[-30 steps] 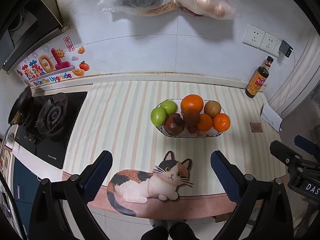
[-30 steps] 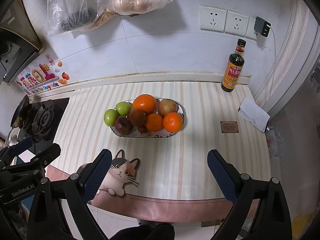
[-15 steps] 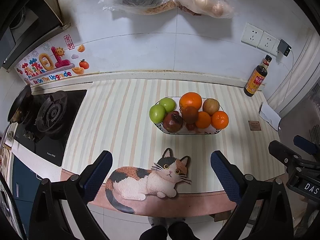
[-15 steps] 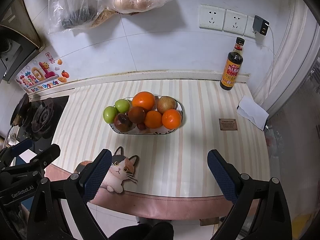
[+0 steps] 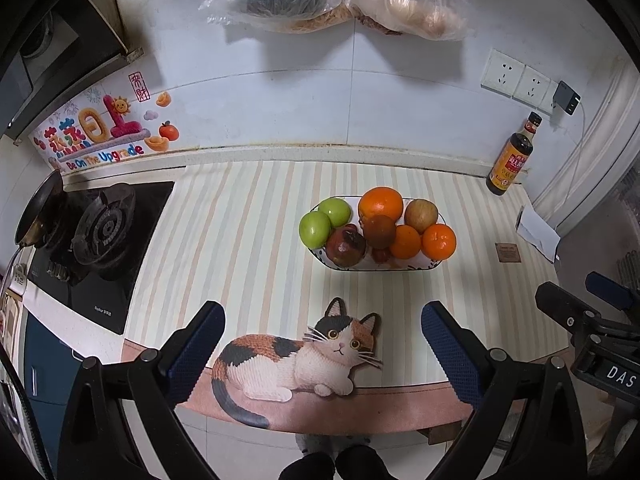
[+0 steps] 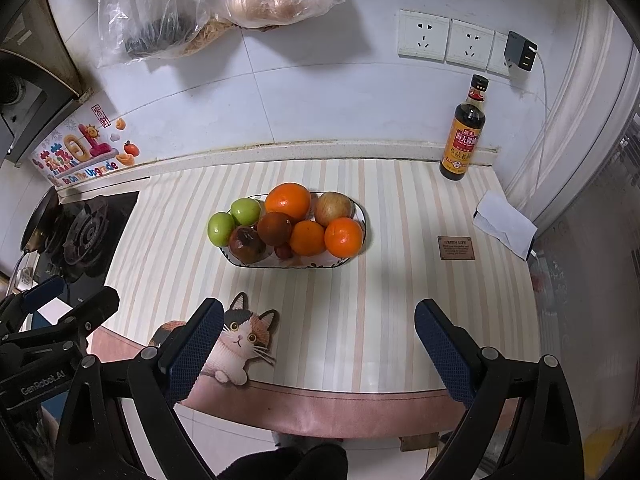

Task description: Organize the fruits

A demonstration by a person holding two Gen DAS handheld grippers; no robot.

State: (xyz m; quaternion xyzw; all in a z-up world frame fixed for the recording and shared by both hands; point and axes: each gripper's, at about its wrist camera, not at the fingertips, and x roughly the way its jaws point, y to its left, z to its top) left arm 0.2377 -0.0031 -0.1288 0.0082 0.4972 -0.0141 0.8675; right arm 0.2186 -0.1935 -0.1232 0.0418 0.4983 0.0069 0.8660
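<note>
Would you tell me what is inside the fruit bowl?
The bowl holds two green apples, three oranges, a reddish apple, two dark fruits and a small red one. Anything beneath them is hidden.

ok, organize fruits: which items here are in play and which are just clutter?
In play:
- fruit bowl
- two green apples
- oranges
- dark bruised fruits
- left tool and right tool, both open, empty, short of the bowl

Clutter:
- soy sauce bottle
- folded paper
- gas stove
- hanging plastic bags
- charger
</note>
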